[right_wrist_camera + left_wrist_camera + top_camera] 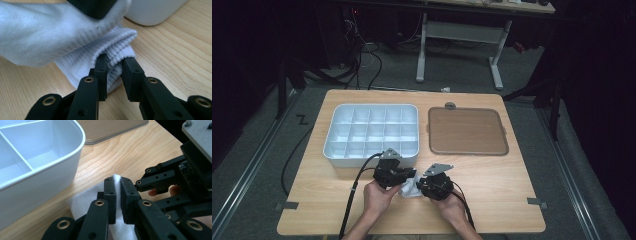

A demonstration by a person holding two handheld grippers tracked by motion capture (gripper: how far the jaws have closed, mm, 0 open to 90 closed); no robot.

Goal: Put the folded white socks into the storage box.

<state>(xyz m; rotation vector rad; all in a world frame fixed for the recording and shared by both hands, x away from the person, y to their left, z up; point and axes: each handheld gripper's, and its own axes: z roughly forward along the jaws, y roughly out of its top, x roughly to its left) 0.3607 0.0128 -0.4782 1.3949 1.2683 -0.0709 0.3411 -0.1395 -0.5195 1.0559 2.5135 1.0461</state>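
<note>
a white sock [410, 189] lies bunched on the near middle of the wooden table [492, 190], just this side of the white compartment tray [371, 131], and both hands have hold of it. the left gripper [408, 176] has its jaws pressed together on a thin fold of the fabric, which pokes up between the pads in the left gripper view [116, 178]. the right gripper [421, 187] comes in from the right and bites the ribbed cuff [117, 53], its jaws a little apart with the thick folded cuff pinched between them. the two grippers sit close, almost nose to nose over the sock. farther off to the right, beside the tray, lies a flat brown lid [467, 131].
</note>
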